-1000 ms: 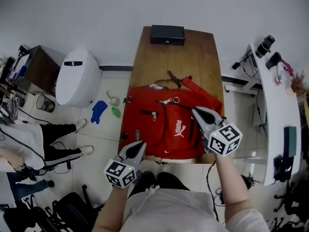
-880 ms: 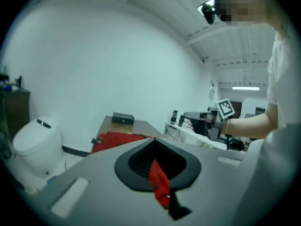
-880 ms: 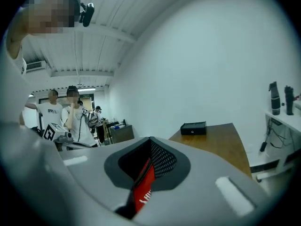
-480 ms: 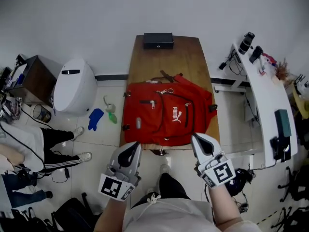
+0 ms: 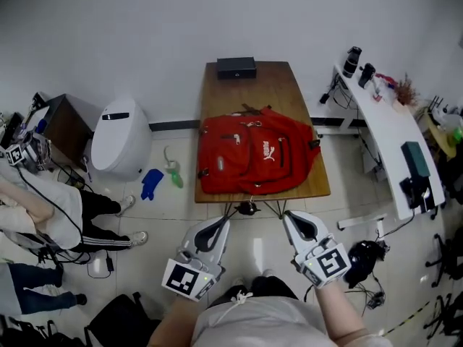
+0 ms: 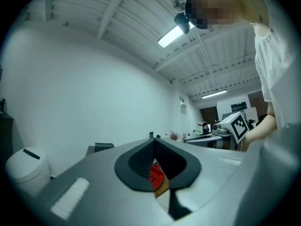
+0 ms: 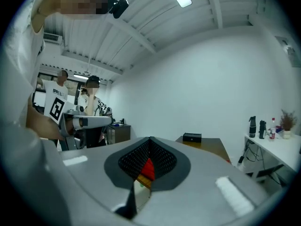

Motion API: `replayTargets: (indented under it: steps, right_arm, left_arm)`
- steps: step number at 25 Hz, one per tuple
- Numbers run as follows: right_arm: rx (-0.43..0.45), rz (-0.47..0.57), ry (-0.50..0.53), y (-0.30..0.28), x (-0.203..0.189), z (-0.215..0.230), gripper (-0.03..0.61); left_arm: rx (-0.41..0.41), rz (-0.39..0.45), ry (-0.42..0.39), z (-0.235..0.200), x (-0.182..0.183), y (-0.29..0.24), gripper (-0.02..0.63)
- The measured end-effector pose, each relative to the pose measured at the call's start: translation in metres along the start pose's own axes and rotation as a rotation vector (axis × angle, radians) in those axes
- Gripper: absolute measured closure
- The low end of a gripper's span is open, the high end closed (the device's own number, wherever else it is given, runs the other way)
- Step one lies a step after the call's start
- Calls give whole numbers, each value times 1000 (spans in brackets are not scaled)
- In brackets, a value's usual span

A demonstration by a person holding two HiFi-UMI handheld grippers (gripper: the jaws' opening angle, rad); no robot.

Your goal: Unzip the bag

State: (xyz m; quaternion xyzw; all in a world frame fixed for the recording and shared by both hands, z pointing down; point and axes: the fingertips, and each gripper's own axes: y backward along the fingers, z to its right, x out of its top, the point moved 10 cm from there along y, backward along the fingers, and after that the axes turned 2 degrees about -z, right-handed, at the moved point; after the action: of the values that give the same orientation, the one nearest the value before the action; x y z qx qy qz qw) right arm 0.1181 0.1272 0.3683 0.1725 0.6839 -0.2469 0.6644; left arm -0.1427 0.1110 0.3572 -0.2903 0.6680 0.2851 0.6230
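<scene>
A red backpack (image 5: pixel 257 161) lies flat on a wooden table (image 5: pixel 253 89), with its front pockets and zippers facing up. Both grippers hang well short of the table, over the floor in front of my body. My left gripper (image 5: pixel 216 227) is shut and holds nothing. My right gripper (image 5: pixel 292 220) is shut and empty as well. In the left gripper view only a sliver of the red backpack (image 6: pixel 155 173) shows through the gap below the meeting tips of the left gripper (image 6: pixel 154 142). The right gripper view shows the same: a bit of backpack (image 7: pixel 147 169) below the right gripper (image 7: pixel 150 139).
A black box (image 5: pixel 236 67) sits at the table's far end. A white bin (image 5: pixel 121 136) and a blue glove (image 5: pixel 150 183) are on the floor to the left. A white desk (image 5: pixel 383 132) with bottles stands right. A person's legs (image 5: pixel 101 208) are at far left.
Both grippers have drawn back from the backpack towards my body, and the whole view has pulled away, so the table and bag now look smaller and farther off.
</scene>
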Motion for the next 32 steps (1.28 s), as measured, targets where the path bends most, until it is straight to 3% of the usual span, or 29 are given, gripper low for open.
replayTargets:
  steps: [6,16,32]
  right_arm:
    - [11,47,13,20,1,-16,570]
    - [14,49,60,44,11,-17,571]
    - [-14,52,53,42,8,-8,570]
  left_arm:
    - [-70,21,-10,28,5,13,607]
    - [-84,49,-25,56,13,11,607]
    - [-73,29,-19,49,4,5,607]
